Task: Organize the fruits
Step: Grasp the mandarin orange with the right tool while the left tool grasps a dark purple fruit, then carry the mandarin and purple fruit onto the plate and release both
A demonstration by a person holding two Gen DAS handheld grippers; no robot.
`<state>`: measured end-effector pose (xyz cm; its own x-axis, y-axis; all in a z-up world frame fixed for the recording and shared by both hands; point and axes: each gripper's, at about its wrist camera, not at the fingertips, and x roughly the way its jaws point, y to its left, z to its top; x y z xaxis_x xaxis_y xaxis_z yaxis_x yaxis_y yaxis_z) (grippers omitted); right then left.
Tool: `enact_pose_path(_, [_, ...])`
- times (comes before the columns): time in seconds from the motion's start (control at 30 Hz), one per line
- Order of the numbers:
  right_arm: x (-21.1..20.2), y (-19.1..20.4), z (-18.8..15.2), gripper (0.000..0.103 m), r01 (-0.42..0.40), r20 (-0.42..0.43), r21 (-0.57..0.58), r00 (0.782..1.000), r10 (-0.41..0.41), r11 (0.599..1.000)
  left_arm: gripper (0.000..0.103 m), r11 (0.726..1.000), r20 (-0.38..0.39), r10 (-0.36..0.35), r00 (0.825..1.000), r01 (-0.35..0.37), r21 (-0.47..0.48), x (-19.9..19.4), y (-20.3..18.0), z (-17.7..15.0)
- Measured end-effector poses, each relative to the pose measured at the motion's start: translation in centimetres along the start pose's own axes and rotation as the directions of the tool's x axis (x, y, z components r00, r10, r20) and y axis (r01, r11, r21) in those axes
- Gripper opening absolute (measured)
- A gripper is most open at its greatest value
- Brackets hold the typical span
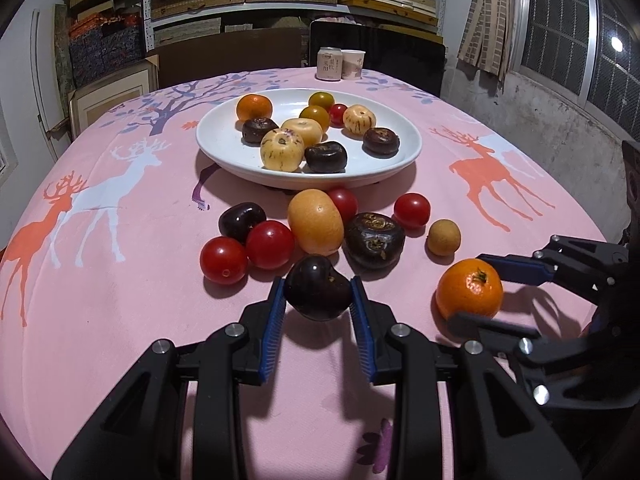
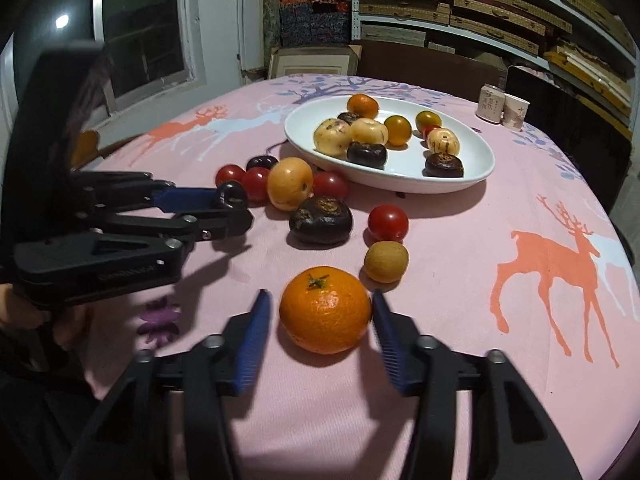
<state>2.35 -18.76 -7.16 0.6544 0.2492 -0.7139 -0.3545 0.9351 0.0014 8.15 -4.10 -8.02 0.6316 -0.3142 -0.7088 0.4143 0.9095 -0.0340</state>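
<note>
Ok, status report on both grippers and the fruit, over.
Left gripper shut on dark plum. Right gripper open around tangerine, not clamped. Plate ahead; loose fruit between.

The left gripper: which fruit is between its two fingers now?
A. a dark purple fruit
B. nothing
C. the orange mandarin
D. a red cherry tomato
A: in the left wrist view the left gripper has its blue fingers pressed on both sides of the dark purple fruit; the mandarin lies between the right gripper's open fingers.
</note>
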Motion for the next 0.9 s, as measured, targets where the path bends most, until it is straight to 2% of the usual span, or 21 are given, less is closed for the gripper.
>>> enact_pose_path(0.2, [-0.6,-0.6,-0.2,0.045,-0.019,0.006,0.048,1.0,0.019,0.999,0.031,1.0,0.009,-0.005,1.0,0.005,-0.001,-0.2,0.1,-0.1])
enact_pose_path(0.53, [-2.7,-2.7,0.4,0.045,-0.091,0.074,0.152,0.994,0.081,0.984,0.031,0.999,0.034,-0.017,0.999,0.018,-0.034,-1.6,1.3,0.2])
enact_pose_path(0.73, [-3.9,-4.7,2.8,0.045,-0.101,0.13,0.182,0.988,0.077,0.978,0.031,0.999,0.071,-0.009,0.997,0.011,-0.031,-2.6,2.3,3.4])
enact_pose_path(0.9, [-3.7,-6.7,6.1,0.045,-0.097,0.159,0.191,0.985,0.066,0.977,0.031,1.0,0.086,0.006,0.996,-0.005,-0.011,-1.8,3.2,7.2])
